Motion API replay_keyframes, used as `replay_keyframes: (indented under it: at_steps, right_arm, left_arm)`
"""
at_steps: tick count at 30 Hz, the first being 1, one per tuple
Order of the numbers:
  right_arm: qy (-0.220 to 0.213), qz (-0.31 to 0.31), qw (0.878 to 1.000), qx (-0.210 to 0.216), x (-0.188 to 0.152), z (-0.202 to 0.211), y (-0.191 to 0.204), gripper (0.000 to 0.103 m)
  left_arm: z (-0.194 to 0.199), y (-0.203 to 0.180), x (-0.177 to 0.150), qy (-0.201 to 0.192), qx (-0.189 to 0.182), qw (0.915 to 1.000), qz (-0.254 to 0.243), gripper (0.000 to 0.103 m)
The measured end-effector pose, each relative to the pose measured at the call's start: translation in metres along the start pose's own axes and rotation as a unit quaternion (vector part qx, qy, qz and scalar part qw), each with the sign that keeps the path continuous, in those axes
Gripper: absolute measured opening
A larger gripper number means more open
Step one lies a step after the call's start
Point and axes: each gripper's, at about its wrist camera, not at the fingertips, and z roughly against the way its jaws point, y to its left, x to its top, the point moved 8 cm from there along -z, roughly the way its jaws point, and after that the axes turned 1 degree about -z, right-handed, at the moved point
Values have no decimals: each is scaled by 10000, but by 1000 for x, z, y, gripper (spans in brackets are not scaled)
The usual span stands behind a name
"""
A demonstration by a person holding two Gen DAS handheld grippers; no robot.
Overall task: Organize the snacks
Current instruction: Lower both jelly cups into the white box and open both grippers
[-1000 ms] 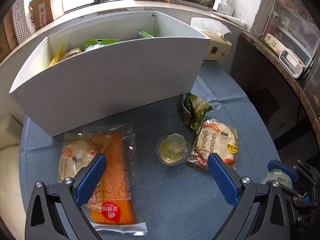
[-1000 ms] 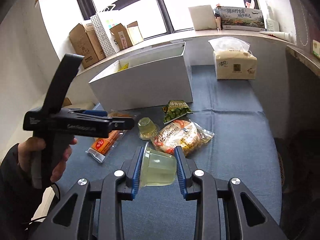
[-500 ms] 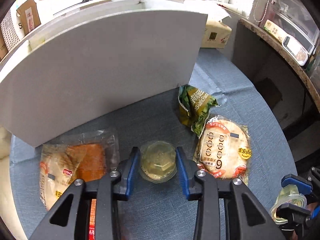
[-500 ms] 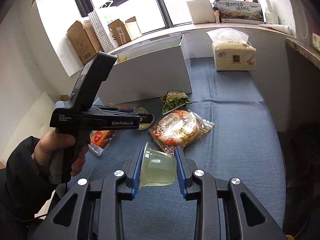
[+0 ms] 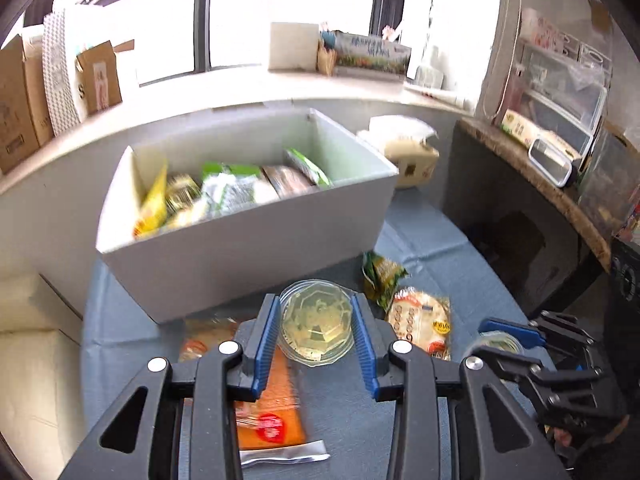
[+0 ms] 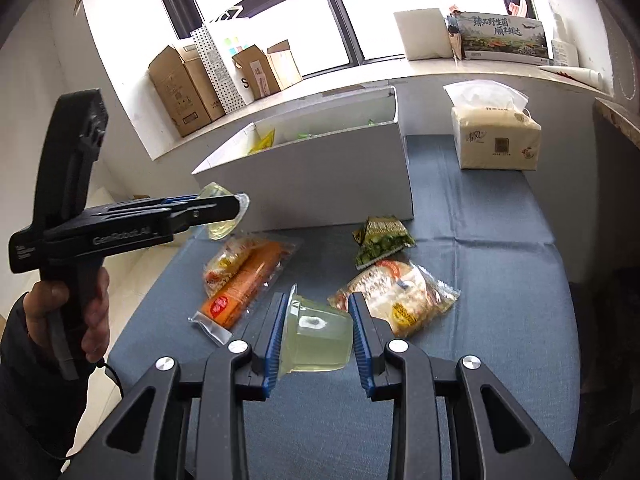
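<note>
The left gripper (image 5: 316,334) is pinching a jelly cup (image 5: 317,323) between its blue pads, having just been closing on it; the cup faces the camera with its sealed top and hangs clear of the bench (image 5: 440,248), as the right wrist view shows it in the air in front of the white box (image 6: 320,176); a person's hand (image 6: 68,312) grips the handle of that gripper. The right gripper (image 6: 316,340) is clamped on a second jelly cup (image 6: 316,338), tilted on its side between the pads, above the blue cloth of the bench. Just beyond the left gripper lie an orange-and-clear snack pack (image 5: 264,408) beneath the left pad, a round cake packet (image 5: 420,320) to the right, and a green snack bag (image 5: 380,276) touching that packet, near the box's corner. The white box stands open further back; inside it lie a yellow pack (image 5: 154,200) at the left end and green-and-white bags (image 5: 228,188) beside it, blurred. A tissue pack (image 6: 496,136) sits well apart at the bench's far right; cardboard boxes (image 6: 188,88) stand on the window sill behind.
</note>
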Motion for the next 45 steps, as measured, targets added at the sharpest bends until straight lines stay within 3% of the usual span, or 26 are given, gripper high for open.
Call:
replay_keyframes:
  at_steps: [9,15,22,24,25,26,27,29,32,45]
  right_arm:
    - [-434,647,9970,40,92,-13,39,34]
    - [-450,819,9956,-115,159,-45,40,34]
    - [-154,745,9963,-397,204,-95,18,34]
    - [-76,686,9961,-547,210,-106,9,37]
    - [-3,637,9952,-740,212,-110,2,66]
    - [-4,565,9934,-998,214,-110,-5,85]
    - [-163,462,9926,-1113,216,-105,-10,103]
    - [-381,344,9940,-971,218,-96,-14,103]
    - [-246,329,9937,-1046,212,-94,-19,103]
    - [-486,476,9964,-498,174,-43,18,103]
  left_arm:
    - [45,59,69,-685,388,9968,117,40]
    - [22,101,105,-693,512,9957,354,40]
    - [-24,117,120,-467,458,9971,377,41]
    - [-43,124,117,-60,646,9970,411,65]
    - [-49,128,116,34,780,9961,411,87]
    - [-49,130,114,-27,853,9956,396,96]
    - [-48,131,113,-95,876,9954,376,97]
    - [-45,131,109,-118,843,9958,344,98]
    - [-40,124,104,-87,636,9976,277,98]
    - [11,102,74,-141,692,9975,19,100]
